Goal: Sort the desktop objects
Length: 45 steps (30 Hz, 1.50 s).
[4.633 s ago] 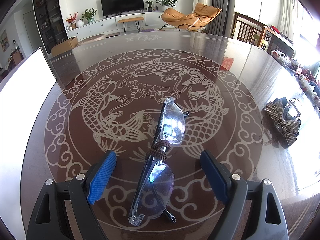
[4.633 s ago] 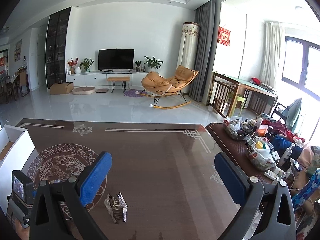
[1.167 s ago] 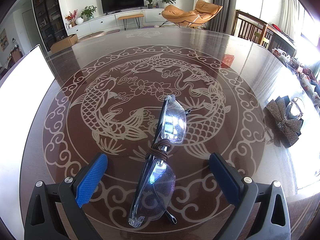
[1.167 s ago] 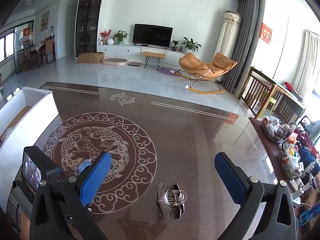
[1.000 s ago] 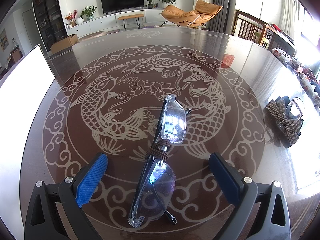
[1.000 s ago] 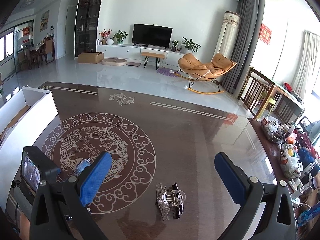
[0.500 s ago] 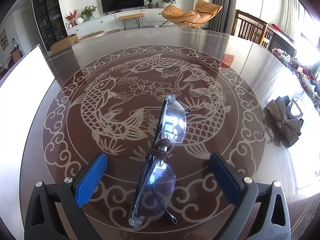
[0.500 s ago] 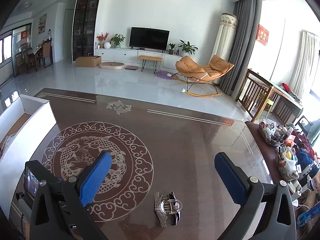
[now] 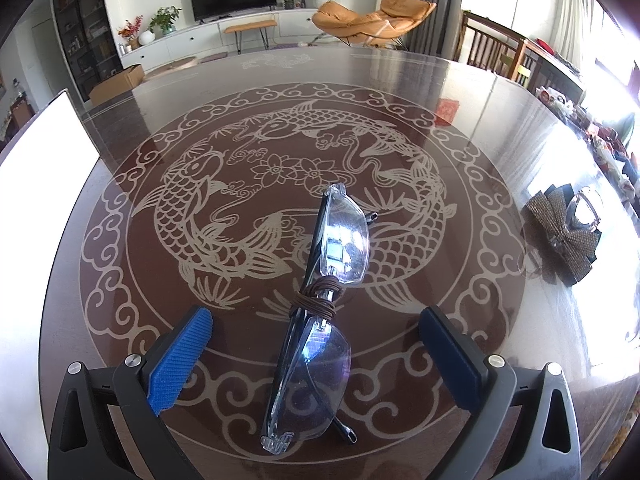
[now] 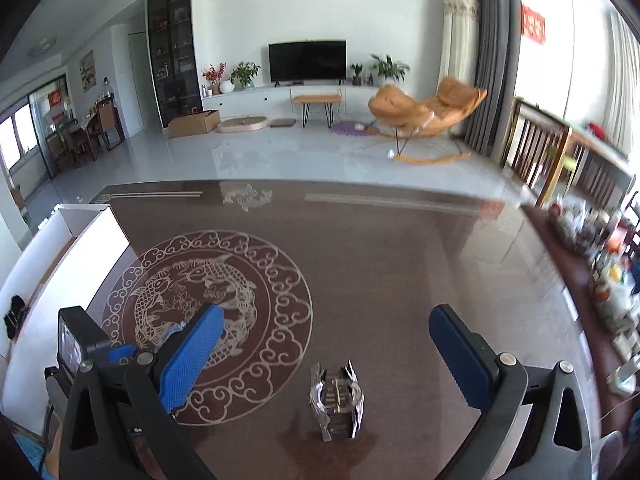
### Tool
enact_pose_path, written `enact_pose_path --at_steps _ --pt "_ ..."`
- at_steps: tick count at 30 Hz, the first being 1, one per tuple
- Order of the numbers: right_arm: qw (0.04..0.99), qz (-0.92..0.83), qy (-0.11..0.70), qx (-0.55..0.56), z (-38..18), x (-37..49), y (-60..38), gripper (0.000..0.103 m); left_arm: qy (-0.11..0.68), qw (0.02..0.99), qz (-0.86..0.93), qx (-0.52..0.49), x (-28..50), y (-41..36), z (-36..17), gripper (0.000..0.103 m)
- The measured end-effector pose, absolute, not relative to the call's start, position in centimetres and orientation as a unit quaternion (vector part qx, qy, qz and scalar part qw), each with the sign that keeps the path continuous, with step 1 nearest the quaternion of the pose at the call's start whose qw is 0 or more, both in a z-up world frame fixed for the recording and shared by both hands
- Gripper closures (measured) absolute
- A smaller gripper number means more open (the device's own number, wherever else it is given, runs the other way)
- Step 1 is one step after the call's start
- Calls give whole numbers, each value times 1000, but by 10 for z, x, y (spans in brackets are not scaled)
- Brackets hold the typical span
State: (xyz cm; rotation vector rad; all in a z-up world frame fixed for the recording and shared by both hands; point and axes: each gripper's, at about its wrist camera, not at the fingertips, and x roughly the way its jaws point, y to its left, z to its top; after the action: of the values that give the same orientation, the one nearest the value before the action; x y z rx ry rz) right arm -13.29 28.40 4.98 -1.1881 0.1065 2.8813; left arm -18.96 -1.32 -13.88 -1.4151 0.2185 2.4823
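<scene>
Folded clear-lens glasses (image 9: 320, 312) with a brown cord wound round the bridge lie on the dark fish-pattern table (image 9: 460, 92). My left gripper (image 9: 316, 354) is open just above the table, its blue fingers either side of the nearer lens, touching nothing. To the right lies a sparkly bow hair clip (image 9: 568, 228). In the right wrist view the same hair clip (image 10: 336, 400) rests below my open right gripper (image 10: 328, 356), which hangs higher over the table. The left gripper's body (image 10: 80, 348) shows at lower left there, hiding most of the glasses.
A white open box (image 10: 68, 252) stands along the table's left edge, seen as a white wall (image 9: 36, 152) in the left wrist view. Cluttered baskets and bottles (image 10: 608, 276) line the right side. A red packet (image 9: 447, 109) lies far right on the table.
The left gripper has opened wider and stayed put around the glasses. The right gripper has swung left and tilted down, bringing the hair clip between its fingers in view.
</scene>
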Motion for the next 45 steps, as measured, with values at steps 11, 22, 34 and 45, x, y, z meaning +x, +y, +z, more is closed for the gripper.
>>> enact_pose_path --at_steps 11,22,34,45 --pt "9 841 59 -538 -79 -153 304 0 104 182 831 -515 -209 -9 -135 3" --pt "-8 854 9 -521 -88 -132 290 46 102 219 851 -467 -184 -15 -95 83" --pt "-91 870 7 -485 -19 -93 228 46 21 212 896 -389 -129 -86 -5 84" --pt "-127 877 -20 -463 13 -82 173 46 -53 169 867 -465 -114 -120 -34 17"
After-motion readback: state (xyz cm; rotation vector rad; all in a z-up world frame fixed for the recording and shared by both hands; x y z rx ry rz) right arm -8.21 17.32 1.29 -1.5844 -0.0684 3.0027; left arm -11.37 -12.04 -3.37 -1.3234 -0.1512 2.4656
